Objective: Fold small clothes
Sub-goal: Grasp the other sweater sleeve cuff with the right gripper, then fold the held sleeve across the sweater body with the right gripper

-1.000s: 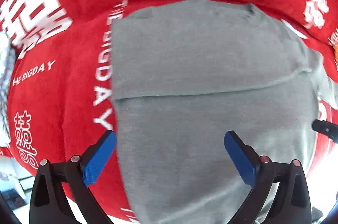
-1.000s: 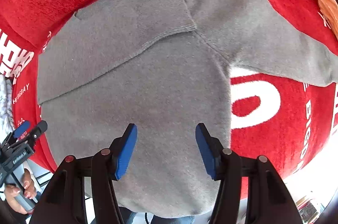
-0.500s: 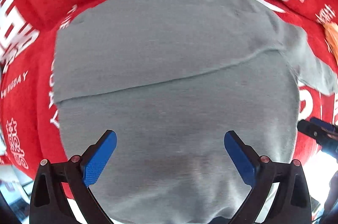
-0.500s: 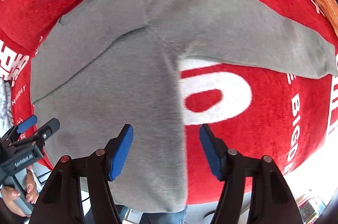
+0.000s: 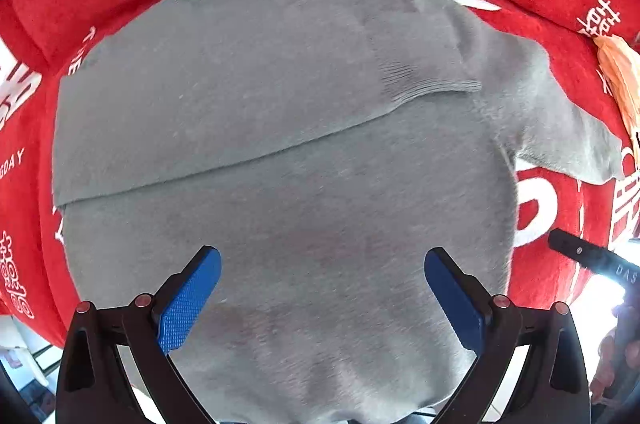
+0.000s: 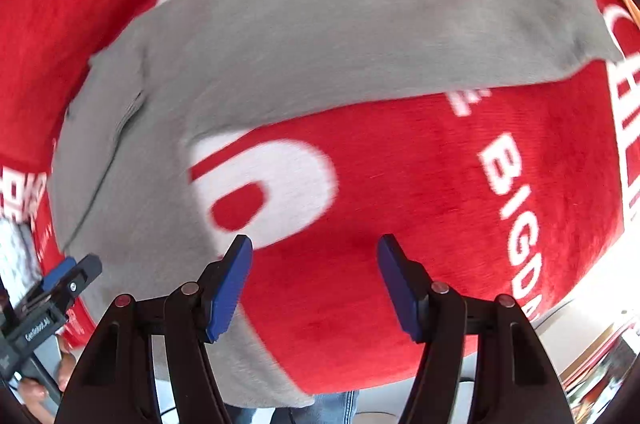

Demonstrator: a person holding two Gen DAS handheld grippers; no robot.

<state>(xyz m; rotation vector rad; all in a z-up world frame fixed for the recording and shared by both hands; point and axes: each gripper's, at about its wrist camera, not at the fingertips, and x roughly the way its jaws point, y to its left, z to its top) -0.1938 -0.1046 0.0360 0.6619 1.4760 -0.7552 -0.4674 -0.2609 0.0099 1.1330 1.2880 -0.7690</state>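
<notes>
Red plush cloth [image 6: 400, 184] with white lettering carries the grey knit sweater [image 5: 280, 164], whose unfolded sleeve [image 6: 380, 24] stretches sideways above my empty, open right gripper [image 6: 314, 274], nearer than my open, empty left gripper [image 5: 322, 290].

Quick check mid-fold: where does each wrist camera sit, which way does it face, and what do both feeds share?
Left wrist: on the left gripper, facing down over the grey sweater's body; own open blue fingers show.
Right wrist: on the right gripper, facing down over the red blanket beside the unfolded sleeve; open fingers show.
Shared: sweater, blanket, each other's gripper.
</notes>
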